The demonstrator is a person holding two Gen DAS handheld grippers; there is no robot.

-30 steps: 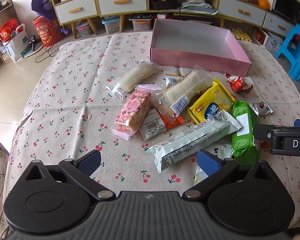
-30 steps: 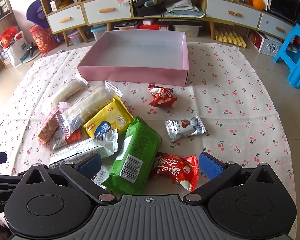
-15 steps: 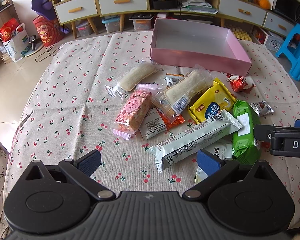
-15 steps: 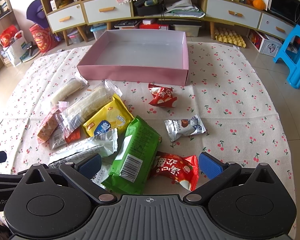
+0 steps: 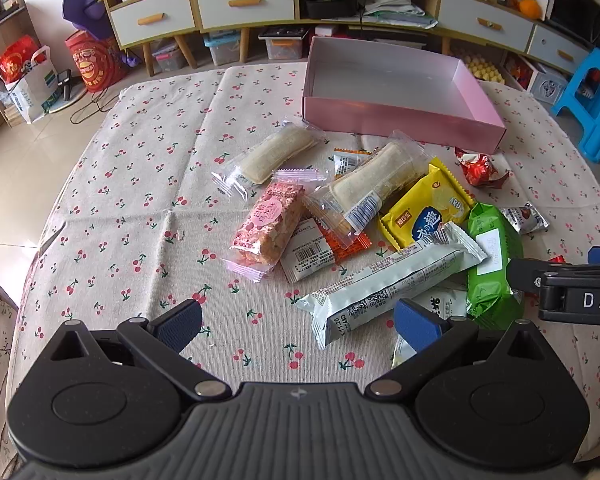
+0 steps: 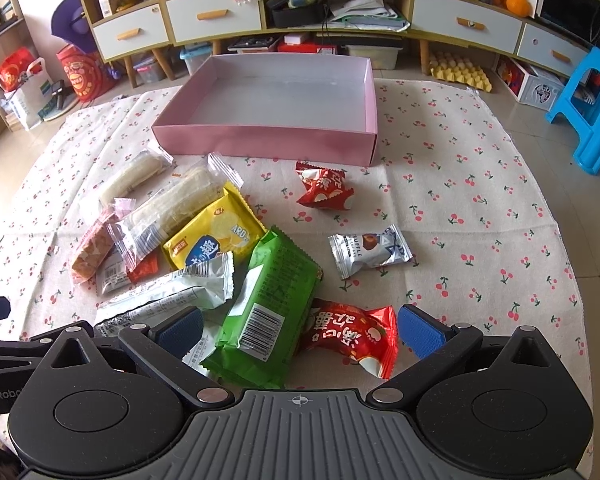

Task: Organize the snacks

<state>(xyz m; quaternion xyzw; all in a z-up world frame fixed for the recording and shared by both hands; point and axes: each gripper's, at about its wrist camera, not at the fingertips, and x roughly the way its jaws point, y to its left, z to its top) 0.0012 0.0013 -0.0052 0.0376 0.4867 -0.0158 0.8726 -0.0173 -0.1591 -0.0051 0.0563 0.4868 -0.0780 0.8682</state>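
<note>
An empty pink box (image 5: pixel 400 120) (image 6: pixel 268 142) stands at the far side of the cherry-print cloth. In front of it lie several snacks: a pink bar (image 5: pixel 266 226), a yellow pack (image 5: pixel 426 210) (image 6: pixel 216 232), a green pack (image 5: pixel 492 256) (image 6: pixel 268 308), a long pale-green bar (image 5: pixel 392 280), a red pack (image 6: pixel 348 336), a silver truffle candy (image 6: pixel 370 250). My left gripper (image 5: pixel 298 324) is open and empty above the cloth, near the long bar. My right gripper (image 6: pixel 300 330) is open, with the green and red packs lying between its fingers.
The table edge falls off to a tiled floor on the left (image 5: pixel 4 184). A low cabinet with drawers (image 6: pixel 220 16) stands behind the table. A blue stool (image 6: pixel 588 108) stands at the right. The right gripper's body (image 5: pixel 568 292) shows in the left wrist view.
</note>
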